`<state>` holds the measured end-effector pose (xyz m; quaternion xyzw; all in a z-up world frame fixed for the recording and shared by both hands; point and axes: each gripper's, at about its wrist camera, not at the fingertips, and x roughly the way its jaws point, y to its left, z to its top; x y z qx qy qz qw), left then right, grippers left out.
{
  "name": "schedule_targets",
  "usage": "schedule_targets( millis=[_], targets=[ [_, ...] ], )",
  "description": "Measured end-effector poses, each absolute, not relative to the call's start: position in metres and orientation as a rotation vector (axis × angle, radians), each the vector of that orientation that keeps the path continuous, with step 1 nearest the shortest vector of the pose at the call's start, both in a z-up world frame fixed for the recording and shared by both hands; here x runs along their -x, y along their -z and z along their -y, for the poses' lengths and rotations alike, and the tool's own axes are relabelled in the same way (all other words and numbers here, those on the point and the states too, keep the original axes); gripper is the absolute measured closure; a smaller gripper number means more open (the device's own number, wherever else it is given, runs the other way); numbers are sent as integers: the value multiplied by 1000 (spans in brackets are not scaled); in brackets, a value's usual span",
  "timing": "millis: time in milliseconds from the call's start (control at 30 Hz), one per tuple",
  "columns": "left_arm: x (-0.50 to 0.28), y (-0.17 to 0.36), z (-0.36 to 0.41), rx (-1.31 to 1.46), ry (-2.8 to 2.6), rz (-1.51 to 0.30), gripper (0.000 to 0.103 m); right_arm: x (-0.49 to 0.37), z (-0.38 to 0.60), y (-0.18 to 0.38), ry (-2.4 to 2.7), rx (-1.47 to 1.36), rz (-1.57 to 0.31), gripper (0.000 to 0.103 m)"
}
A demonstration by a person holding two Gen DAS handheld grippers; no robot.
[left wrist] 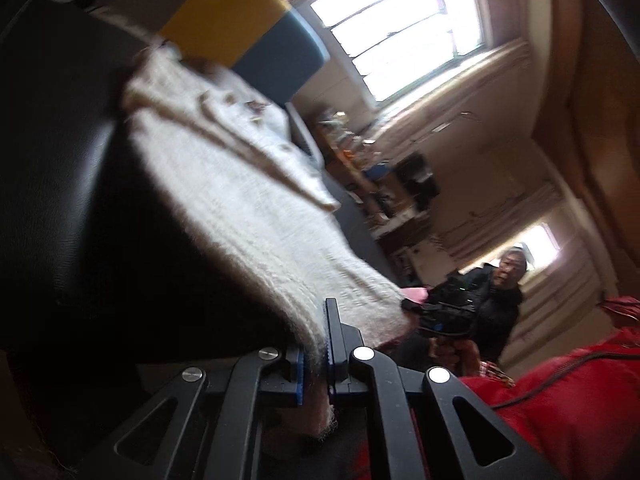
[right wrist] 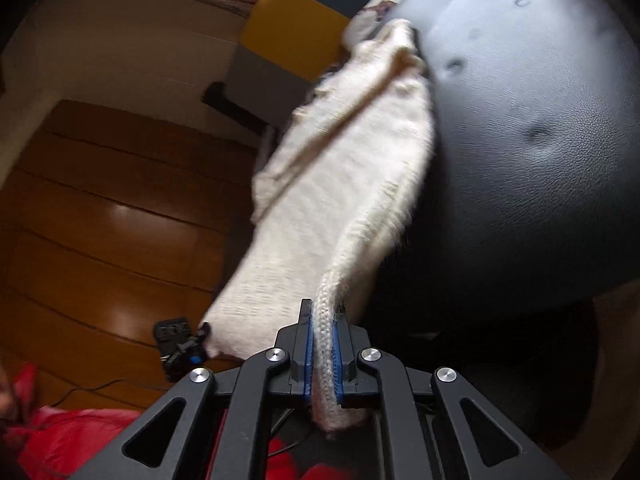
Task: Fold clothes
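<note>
A cream knitted sweater (left wrist: 240, 196) stretches from a dark leather seat toward both grippers, lifted and taut. My left gripper (left wrist: 316, 344) is shut on its near hem, the knit pinched between blue pads. Across the sweater in the left wrist view, the other gripper (left wrist: 416, 308) holds the far corner. In the right wrist view the same sweater (right wrist: 340, 168) hangs over the black leather cushion (right wrist: 520, 140), and my right gripper (right wrist: 324, 344) is shut on a thick ribbed edge. The left gripper (right wrist: 184, 344) shows small at the sweater's other corner.
A red jacket sleeve (left wrist: 560, 400) fills the lower right of the left wrist view. A person (left wrist: 504, 292) in dark clothes stands beyond. Wooden floor (right wrist: 100, 220) lies left of the cushion, and a yellow and blue panel (right wrist: 296, 36) stands behind. A bright window (left wrist: 404, 24) is overhead.
</note>
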<state>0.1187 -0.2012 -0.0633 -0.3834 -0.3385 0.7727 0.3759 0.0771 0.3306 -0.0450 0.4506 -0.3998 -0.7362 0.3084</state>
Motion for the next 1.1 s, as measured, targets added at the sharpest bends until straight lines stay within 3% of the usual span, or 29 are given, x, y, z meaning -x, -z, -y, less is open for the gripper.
schedule_targets(
  millis=[233,433,633,1100],
  targets=[
    [-140,19,212,820,-1874,953,97,-95,-339,13,1884,-1015,1204,95],
    [-90,-3,227,712,-1884,1092,97,-49,-341,-4,1911,-889,1254,95],
    [-33,-15,241,692,-2004,1074,97,29,-338,-15,1986,-822,1278,95],
    [131,69,254,958,-2055,1362,97,196,-327,63,2098,-1095,1511,95]
  ],
)
